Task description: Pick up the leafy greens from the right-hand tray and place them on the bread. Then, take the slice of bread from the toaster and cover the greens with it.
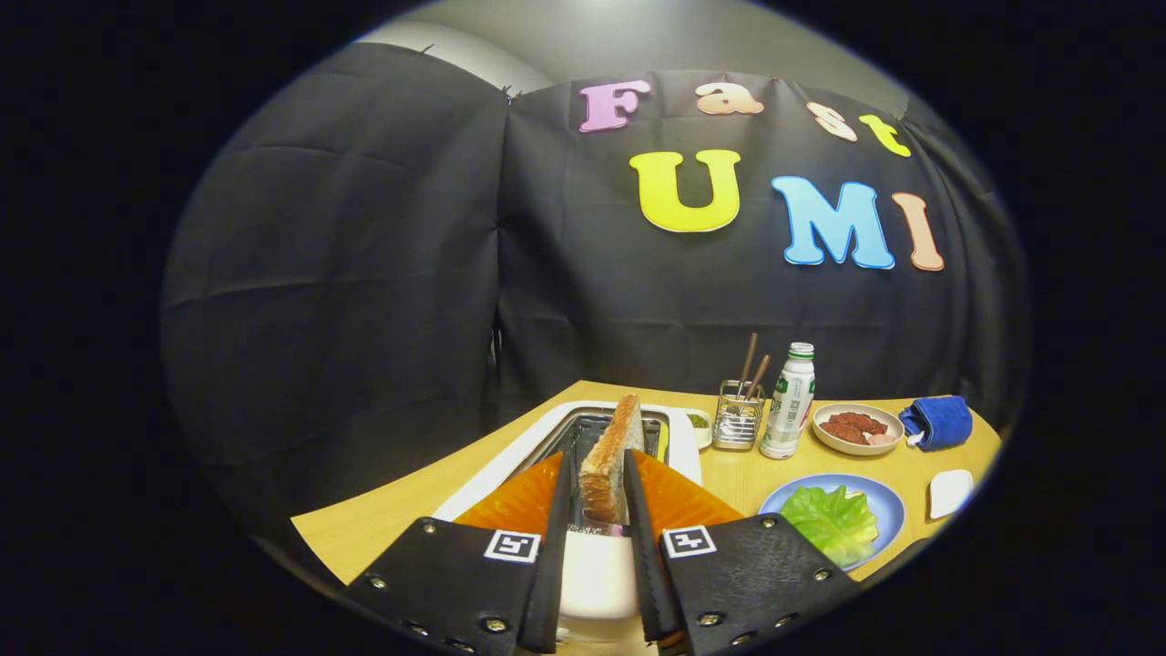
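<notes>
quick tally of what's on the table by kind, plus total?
Toaster: 1
Bread slice, between the gripper jaws: 1
Dishes: 3, blue plate with greens, bowl, small white dish
Bottle: 1
Utensil holder: 1
Blue cloth: 1
Total: 8, greens aside

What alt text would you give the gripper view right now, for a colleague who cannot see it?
The gripper has its fingers either side of a bread slice standing upright in the white toaster. To the right, leafy greens lie on a blue plate on the wooden table.
</notes>
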A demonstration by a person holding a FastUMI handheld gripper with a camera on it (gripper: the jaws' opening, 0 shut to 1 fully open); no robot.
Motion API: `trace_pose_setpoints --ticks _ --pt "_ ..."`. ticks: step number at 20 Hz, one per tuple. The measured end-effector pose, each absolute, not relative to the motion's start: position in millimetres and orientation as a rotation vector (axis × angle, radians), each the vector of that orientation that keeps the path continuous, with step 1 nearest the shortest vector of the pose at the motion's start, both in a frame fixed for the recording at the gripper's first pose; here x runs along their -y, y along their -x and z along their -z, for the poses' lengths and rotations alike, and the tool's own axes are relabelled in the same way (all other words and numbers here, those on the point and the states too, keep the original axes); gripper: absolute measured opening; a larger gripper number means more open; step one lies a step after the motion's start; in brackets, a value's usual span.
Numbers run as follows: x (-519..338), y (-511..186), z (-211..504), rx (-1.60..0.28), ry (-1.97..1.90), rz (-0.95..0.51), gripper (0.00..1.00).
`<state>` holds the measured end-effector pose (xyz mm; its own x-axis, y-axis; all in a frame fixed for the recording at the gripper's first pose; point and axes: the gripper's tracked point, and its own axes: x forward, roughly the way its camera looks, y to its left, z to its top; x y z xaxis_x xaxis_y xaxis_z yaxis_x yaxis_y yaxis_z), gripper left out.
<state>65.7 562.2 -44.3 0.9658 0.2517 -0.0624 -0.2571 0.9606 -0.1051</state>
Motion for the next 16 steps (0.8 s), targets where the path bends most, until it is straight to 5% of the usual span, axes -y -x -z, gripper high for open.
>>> trace_pose_setpoints --ticks 3,5,7,16 --pt "-557 -67 44 -0.056 0.100 -0.223 0.35" --pt "-556 -69 45 -0.054 0.108 -0.229 0.14" --pt "-555 -66 43 -0.049 0.096 -0.241 0.06" --pt "-551 -63 21 -0.019 0.090 -0.263 0.03"
